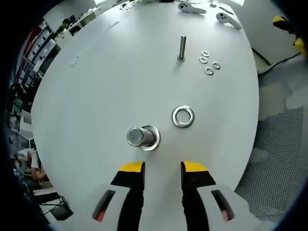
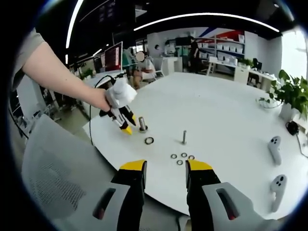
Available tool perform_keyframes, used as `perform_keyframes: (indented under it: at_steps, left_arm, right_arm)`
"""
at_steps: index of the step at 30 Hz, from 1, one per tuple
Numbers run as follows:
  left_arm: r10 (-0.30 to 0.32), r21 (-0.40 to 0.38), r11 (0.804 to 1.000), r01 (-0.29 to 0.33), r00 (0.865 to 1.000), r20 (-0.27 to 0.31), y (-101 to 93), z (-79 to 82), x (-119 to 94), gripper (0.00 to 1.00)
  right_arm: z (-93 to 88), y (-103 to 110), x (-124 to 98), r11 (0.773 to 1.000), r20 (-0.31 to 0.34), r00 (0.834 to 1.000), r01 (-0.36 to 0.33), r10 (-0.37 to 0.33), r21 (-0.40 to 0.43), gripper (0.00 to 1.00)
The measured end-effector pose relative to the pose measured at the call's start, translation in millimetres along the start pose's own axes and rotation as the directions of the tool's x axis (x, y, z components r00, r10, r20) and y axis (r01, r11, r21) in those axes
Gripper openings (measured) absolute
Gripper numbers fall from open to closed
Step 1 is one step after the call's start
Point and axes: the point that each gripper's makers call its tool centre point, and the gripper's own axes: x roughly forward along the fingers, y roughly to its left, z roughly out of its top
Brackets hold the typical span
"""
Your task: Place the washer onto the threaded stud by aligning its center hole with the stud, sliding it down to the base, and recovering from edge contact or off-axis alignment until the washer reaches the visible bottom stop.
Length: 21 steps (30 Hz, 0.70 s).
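left gripper (image 1: 162, 168): jaws spread, nothing between them; hovering over the table (image 1: 96, 86)
right gripper (image 2: 165, 167): jaws spread, empty, held back off the table edge
stud (image 1: 141, 136): just ahead of the left jaw tip, upright on a flanged base, seen nearly end-on
washer (image 1: 183, 116): flat on the table, ahead of the right jaw tip, beside the stud and apart from it (not yet threaded on)
spares: four small washers (image 1: 209, 62) and a thin bolt (image 1: 182, 46) well ahead
step: my read, pick not begun
risk 1: flat washer, thin edge; jaws could skid and push it away
risk 2: tilted hold would catch the stud's top edge and jam off-axis
risk 3: knocking the stud over on approach
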Motion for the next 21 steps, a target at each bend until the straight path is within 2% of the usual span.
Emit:
perform_keyframes:
  at_steps: [11, 16, 21]
  left_arm:
    - [-0.006, -0.051, 0.999, 0.009, 0.999, 0.054, -14.9, 13.3, -5, 0.28]
    - [-0.014, -0.028, 0.999, 0.015, 0.998, 0.057, -25.3, 19.6, -3, 0.27]
    - [-0.031, 0.002, 1.000, 0.031, 0.997, 0.071, -34.5, 33.9, 1, 0.27]
  right_arm:
    - [0.3, 4, 1, 1.000, 0.003, 1.000, -0.021, 0.021, 0.011, 0.34]
    - [1.2, 5, 1, 0.999, 0.009, 0.999, -0.031, 0.031, 0.011, 0.34]
    - [1.5, 7, 1, 0.999, 0.011, 0.999, -0.039, 0.039, 0.009, 0.34]
